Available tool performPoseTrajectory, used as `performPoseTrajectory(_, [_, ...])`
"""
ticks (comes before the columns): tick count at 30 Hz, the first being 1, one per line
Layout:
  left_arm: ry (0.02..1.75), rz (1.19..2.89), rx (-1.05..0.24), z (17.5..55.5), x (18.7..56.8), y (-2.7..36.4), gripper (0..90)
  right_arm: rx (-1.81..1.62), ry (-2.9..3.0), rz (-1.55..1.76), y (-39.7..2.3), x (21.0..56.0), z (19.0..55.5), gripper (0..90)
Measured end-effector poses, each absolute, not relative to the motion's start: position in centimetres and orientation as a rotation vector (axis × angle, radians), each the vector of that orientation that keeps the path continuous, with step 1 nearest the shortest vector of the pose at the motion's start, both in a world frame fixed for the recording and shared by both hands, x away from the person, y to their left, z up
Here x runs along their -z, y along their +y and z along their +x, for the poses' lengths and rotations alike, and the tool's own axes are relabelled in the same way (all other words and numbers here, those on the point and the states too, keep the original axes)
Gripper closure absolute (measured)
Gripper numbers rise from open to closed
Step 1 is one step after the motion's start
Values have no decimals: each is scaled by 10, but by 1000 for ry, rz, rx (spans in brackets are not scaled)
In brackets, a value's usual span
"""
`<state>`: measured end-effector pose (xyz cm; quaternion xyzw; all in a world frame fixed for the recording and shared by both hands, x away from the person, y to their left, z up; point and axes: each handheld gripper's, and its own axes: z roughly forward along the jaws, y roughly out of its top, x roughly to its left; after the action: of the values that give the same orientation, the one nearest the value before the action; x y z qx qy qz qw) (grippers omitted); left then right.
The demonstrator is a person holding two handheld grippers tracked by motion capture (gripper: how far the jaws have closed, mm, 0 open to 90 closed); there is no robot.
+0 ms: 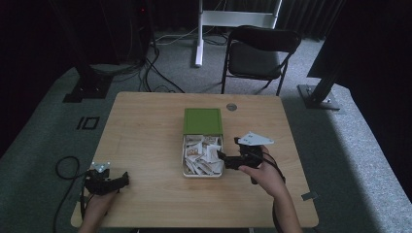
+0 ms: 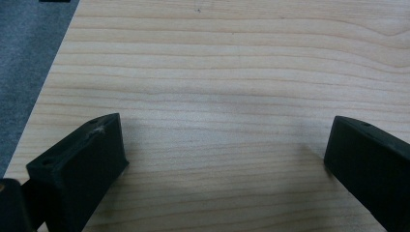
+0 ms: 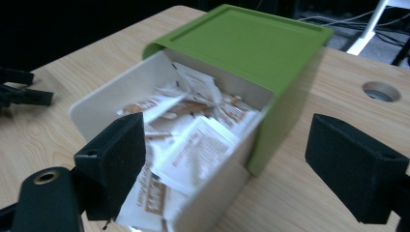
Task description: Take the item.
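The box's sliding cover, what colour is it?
Green cover, over a white drawer; clearest in the right gripper view.

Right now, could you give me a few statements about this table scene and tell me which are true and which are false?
1. The green sleeve covers the far part of the white drawer, which is slid out toward the person. True.
2. The drawer holds metal screws. False: it holds paper sachets, white with brown print.
3. The right gripper is at the drawer's right side with its jaws apart. True.
4. The left gripper is clamped on a sachet. False: its jaws are wide apart over bare table, near the front left corner.
5. A red stool stands beyond the table. False: a black folding chair stands there.
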<state>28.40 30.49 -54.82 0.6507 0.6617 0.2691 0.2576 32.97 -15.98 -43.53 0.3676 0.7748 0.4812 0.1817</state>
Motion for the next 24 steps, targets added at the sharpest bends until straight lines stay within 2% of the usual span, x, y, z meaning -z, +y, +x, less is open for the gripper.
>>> performPoseTrajectory(13, [1794,1764,-731,284,548,305,14,-1394,2226,1041,-120,437,333,234])
performPoseTrajectory(24, [1794,1765,-731,284,548,305,14,-1425,2174,1205,-90,442,341,294])
